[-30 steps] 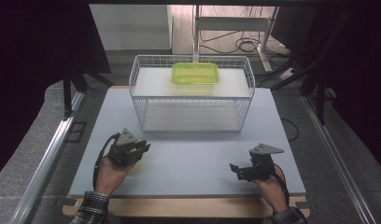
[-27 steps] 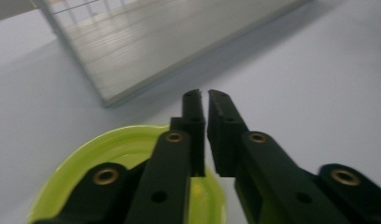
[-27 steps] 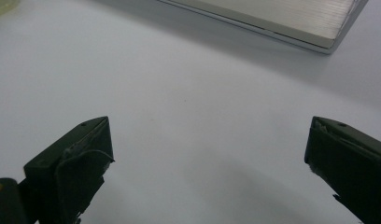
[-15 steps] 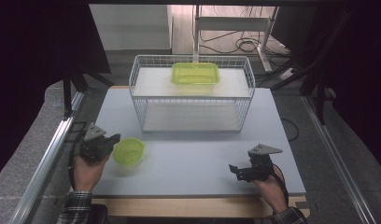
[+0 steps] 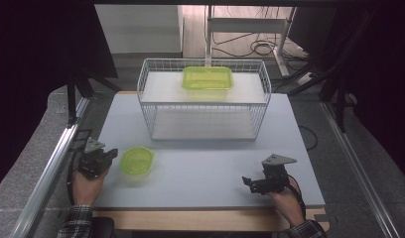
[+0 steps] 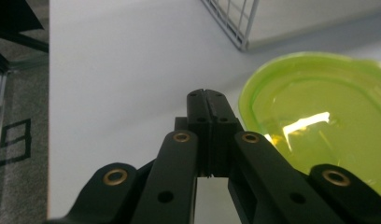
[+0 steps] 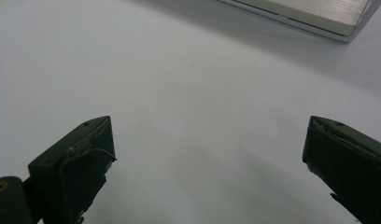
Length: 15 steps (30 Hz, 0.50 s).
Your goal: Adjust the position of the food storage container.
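Observation:
A small round green container (image 5: 136, 161) sits on the grey table (image 5: 205, 173) at the front left; in the left gripper view the container (image 6: 319, 116) lies just right of my jaws. My left gripper (image 5: 111, 154) rests beside it, a little to its left, shut with nothing between its jaws (image 6: 206, 95). A larger rectangular green container (image 5: 207, 78) lies on the upper level of a white wire basket (image 5: 203, 99) at the back. My right gripper (image 5: 246, 181) stands open near the front right, with bare table between its fingers (image 7: 207, 140).
The wire basket takes up the back middle of the table. A metal rail (image 5: 51, 173) runs along the table's left side. The table's wooden front edge (image 5: 200, 218) lies close to both hands. Cables (image 5: 260, 47) lie on the floor behind.
My left gripper has drawn back to the left, off the small green container, which now lies uncovered on the table. The right gripper has not moved.

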Each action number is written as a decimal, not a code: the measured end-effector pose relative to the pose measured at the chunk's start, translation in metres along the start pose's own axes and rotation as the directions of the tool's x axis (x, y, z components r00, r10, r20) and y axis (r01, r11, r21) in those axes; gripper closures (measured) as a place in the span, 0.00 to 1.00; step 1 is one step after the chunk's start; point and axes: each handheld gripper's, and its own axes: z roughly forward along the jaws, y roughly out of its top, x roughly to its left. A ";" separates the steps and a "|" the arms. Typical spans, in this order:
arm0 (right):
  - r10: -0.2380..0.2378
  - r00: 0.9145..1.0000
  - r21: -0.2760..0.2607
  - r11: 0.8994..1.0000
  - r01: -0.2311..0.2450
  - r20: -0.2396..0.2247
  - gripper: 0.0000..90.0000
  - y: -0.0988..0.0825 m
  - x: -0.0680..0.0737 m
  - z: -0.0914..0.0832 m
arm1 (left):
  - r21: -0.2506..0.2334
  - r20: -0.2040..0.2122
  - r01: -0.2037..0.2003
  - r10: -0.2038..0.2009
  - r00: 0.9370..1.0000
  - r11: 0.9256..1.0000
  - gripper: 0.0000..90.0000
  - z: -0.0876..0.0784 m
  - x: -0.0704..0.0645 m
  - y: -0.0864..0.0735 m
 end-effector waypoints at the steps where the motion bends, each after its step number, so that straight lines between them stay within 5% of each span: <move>1: -0.001 1.000 0.001 1.000 0.001 0.001 0.02 0.000 0.000 0.000 | 0.008 0.003 -0.006 0.006 1.000 1.000 1.00 0.001 -0.002 -0.002; 15: -0.014 1.000 0.022 1.000 0.014 0.006 0.03 0.000 0.004 0.004 | 0.032 0.024 -0.054 0.053 0.998 0.998 1.00 0.009 -0.033 0.002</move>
